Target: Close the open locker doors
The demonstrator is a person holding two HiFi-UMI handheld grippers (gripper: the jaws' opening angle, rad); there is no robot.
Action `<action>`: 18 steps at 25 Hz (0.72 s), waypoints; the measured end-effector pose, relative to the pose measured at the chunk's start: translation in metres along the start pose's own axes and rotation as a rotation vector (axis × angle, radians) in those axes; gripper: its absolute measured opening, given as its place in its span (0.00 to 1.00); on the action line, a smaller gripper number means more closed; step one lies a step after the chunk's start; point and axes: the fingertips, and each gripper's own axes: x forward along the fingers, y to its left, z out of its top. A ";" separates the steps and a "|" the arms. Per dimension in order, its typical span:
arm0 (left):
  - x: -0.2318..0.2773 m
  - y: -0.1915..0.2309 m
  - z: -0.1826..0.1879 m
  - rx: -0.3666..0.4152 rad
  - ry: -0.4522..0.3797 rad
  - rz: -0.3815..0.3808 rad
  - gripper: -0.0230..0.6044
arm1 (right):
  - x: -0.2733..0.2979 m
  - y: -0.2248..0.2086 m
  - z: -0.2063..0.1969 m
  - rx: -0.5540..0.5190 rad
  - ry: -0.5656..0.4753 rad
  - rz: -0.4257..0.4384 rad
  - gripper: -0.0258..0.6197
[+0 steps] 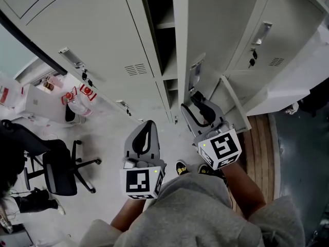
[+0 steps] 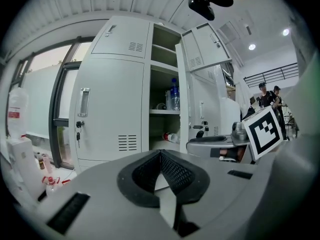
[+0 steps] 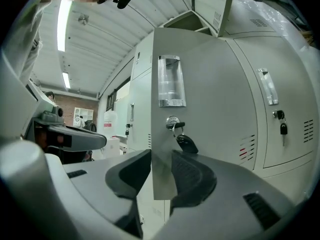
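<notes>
A row of pale grey lockers [image 1: 103,40] faces me. One tall door [image 1: 216,30] stands open beside a dark compartment [image 1: 162,30]. My right gripper [image 1: 198,103] is shut on that door's free edge [image 3: 162,179], just below its key lock [image 3: 174,123] and recessed handle [image 3: 171,81]. My left gripper [image 1: 149,123] hangs shut and empty in front of the lockers, left of the right one; its jaws meet at the tip [image 2: 161,155]. In the left gripper view the open compartment's shelves hold a water bottle [image 2: 174,94]. A small upper door [image 2: 205,49] is open too.
A low door [image 1: 235,104] juts out at floor level right of my right gripper. A black office chair [image 1: 64,171] stands at left, with bottles and bags [image 1: 77,99] behind it. A wooden strip [image 1: 259,143] runs along the right. Two people [image 2: 267,96] stand far off.
</notes>
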 end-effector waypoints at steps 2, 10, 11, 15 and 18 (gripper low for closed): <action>0.002 0.005 -0.002 0.003 0.007 0.009 0.05 | 0.010 0.001 0.001 -0.010 -0.003 0.001 0.25; 0.012 0.025 -0.005 -0.016 0.010 0.050 0.05 | 0.052 -0.029 -0.012 -0.010 0.037 -0.105 0.19; 0.012 0.027 -0.005 -0.018 0.012 0.052 0.05 | 0.056 -0.033 -0.012 -0.010 0.037 -0.114 0.19; 0.016 0.032 -0.007 -0.022 0.022 0.062 0.05 | 0.073 -0.043 -0.012 -0.023 0.049 -0.136 0.19; 0.019 0.035 -0.008 -0.029 0.022 0.064 0.05 | 0.084 -0.052 -0.014 -0.031 0.062 -0.157 0.18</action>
